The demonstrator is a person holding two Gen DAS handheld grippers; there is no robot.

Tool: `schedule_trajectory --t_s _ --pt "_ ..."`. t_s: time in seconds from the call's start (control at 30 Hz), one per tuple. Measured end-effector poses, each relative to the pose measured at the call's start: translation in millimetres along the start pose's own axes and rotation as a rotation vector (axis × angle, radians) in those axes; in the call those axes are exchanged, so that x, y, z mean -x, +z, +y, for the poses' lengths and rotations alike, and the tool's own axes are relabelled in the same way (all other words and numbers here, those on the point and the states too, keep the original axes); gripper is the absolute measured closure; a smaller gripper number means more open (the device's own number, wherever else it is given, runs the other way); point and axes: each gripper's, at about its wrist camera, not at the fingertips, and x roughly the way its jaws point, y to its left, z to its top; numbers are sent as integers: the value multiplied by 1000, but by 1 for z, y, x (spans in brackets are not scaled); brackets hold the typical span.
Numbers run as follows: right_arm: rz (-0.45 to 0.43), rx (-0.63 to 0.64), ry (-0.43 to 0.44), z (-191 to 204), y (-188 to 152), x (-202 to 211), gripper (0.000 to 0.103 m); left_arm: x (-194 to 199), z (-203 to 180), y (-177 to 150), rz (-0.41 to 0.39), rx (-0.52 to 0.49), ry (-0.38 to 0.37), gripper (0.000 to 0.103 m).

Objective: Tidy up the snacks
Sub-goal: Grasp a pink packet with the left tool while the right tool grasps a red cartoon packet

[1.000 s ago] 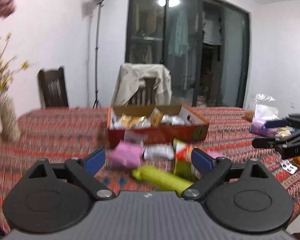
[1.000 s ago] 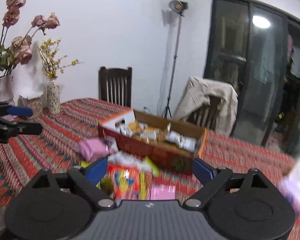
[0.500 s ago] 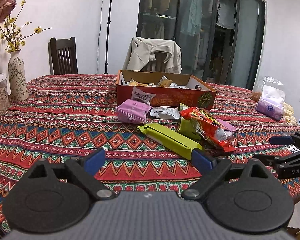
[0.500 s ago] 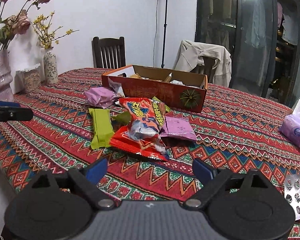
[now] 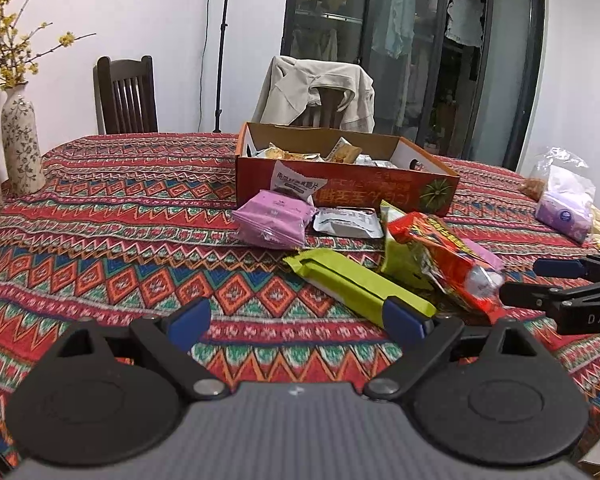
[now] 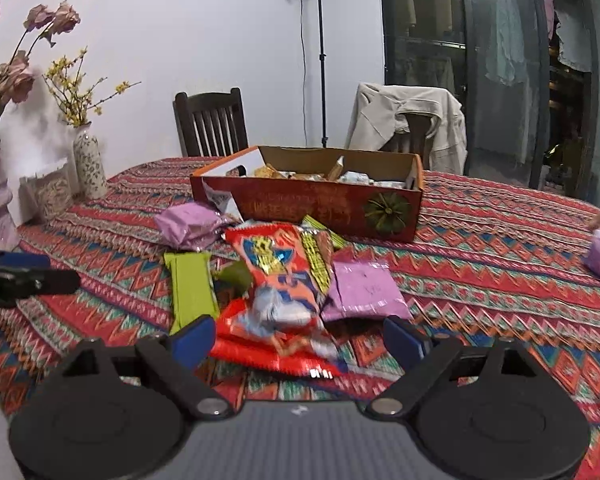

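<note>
Snacks (image 6: 284, 280) lie heaped mid-frame before the red box (image 6: 312, 204) on the patterned worktop (image 5: 100, 248). Left claw (image 5: 300, 316) and right claw (image 6: 298, 334) both gape, gripping nothing; bare cloth spreads lower left.

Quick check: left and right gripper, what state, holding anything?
Left gripper: open, holding nothing.
Right gripper: open, holding nothing; the red snack bag lies ahead of it.

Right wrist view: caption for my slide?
Open right tool over red snack bag, box behind.
</note>
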Motion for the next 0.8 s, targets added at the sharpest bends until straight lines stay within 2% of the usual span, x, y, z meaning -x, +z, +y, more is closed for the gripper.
schedule_trajectory --t_s 0.17,0.27,0.33,0.37,0.4,0.53,0.6,0.67,0.73,0.8 --pt "14 -19 31 -6 12 -35 20 -36 1 24 -11 -51 31 9" --pt "24 -16 51 -7 18 -54 20 -66 3 44 -14 -72 31 9" --pt "38 -16 65 -8 20 -67 32 -86 4 55 -8 -86 27 9" --pt "51 -11 73 -9 21 -73 44 -97 4 61 -6 -102 23 9" --pt "59 -7 86 -9 21 -77 48 -106 3 65 -3 -115 27 9" --pt "55 -8 93 -14 24 -78 52 -142 5 75 36 -143 14 9" --pt "43 -19 86 -21 25 -73 52 -157 7 75 66 -158 19 16" --pt "26 -27 61 -27 28 -67 52 -164 8 72 89 -171 26 35" --pt "12 -37 49 -32 30 -61 52 -161 9 70 77 -177 6 40" --pt "3 -38 37 -36 31 -57 52 -155 9 68 75 -173 2 40"
